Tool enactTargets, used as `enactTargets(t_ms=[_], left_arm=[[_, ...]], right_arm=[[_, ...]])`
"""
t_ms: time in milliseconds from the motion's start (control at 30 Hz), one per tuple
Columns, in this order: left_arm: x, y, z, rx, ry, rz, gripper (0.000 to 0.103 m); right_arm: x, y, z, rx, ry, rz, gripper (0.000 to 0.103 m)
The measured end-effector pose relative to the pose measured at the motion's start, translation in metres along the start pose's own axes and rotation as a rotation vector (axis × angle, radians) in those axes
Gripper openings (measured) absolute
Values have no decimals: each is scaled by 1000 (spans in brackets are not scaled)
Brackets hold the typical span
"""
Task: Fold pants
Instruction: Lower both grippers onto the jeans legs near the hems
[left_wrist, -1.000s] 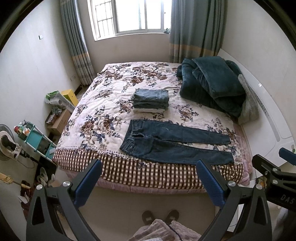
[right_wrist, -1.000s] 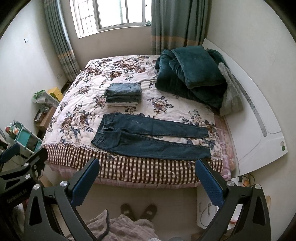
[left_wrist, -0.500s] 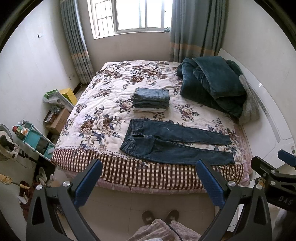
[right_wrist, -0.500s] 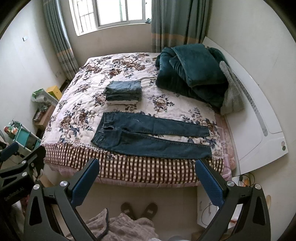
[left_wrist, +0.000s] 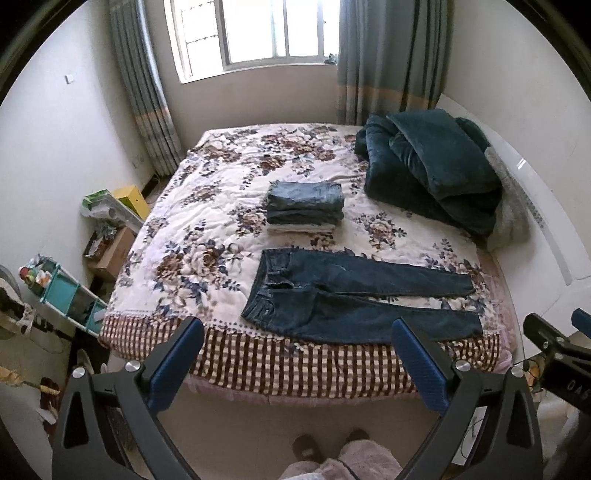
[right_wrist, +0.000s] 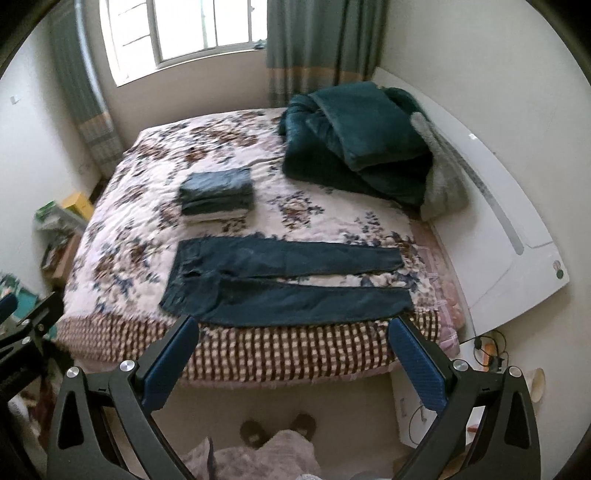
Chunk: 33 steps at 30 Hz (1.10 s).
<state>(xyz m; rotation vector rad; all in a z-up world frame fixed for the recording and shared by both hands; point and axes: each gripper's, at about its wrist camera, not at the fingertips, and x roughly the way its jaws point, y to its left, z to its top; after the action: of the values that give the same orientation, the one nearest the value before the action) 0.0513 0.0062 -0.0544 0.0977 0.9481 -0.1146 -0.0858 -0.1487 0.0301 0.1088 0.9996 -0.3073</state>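
Both claws hang wide apart and hold nothing: the left claw (left_wrist: 297, 354) and the right claw (right_wrist: 293, 350) sit above the floor, short of the bed (left_wrist: 295, 365). Since a second ago both views have closed in a little (the right one is blurred, so it is moving). The jeans (left_wrist: 354, 295) lie flat and unfolded at twelve o'clock from each claw, waistband toward nine, legs toward three, near the checked edge. Beyond them sits a stack of folded jeans (left_wrist: 304, 206). I judge this the approach; no fold is begun.
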Motion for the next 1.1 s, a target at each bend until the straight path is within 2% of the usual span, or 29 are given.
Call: enactTargets(t_ms=[167, 367, 500, 633, 767, 867, 900, 967, 1000, 1100], left_arm=[[58, -19, 24, 39, 56, 20, 103], [133, -45, 53, 31, 126, 63, 103], [196, -68, 80, -4, 180, 99, 103], [276, -96, 103, -23, 263, 138, 103], [354, -117, 113, -18, 322, 153, 103], [422, -142, 111, 36, 362, 152, 103], [440, -151, 109, 57, 374, 153, 103], [503, -176, 97, 152, 419, 142, 103], [523, -185, 93, 184, 436, 135, 103], [603, -212, 74, 330, 492, 103, 103]], right_arm=[[59, -9, 30, 41, 42, -19, 103], [162, -28, 82, 58, 118, 3, 103], [258, -51, 121, 55, 185, 31, 103], [358, -75, 154, 47, 250, 66, 103], [464, -94, 169, 13, 350, 93, 103], [550, -102, 171, -70, 390, 48, 103], [564, -101, 166, -90, 395, 28, 103], [630, -104, 159, -144, 419, -10, 103], [645, -103, 152, -160, 431, -18, 103], [732, -101, 136, -258, 490, -57, 99]])
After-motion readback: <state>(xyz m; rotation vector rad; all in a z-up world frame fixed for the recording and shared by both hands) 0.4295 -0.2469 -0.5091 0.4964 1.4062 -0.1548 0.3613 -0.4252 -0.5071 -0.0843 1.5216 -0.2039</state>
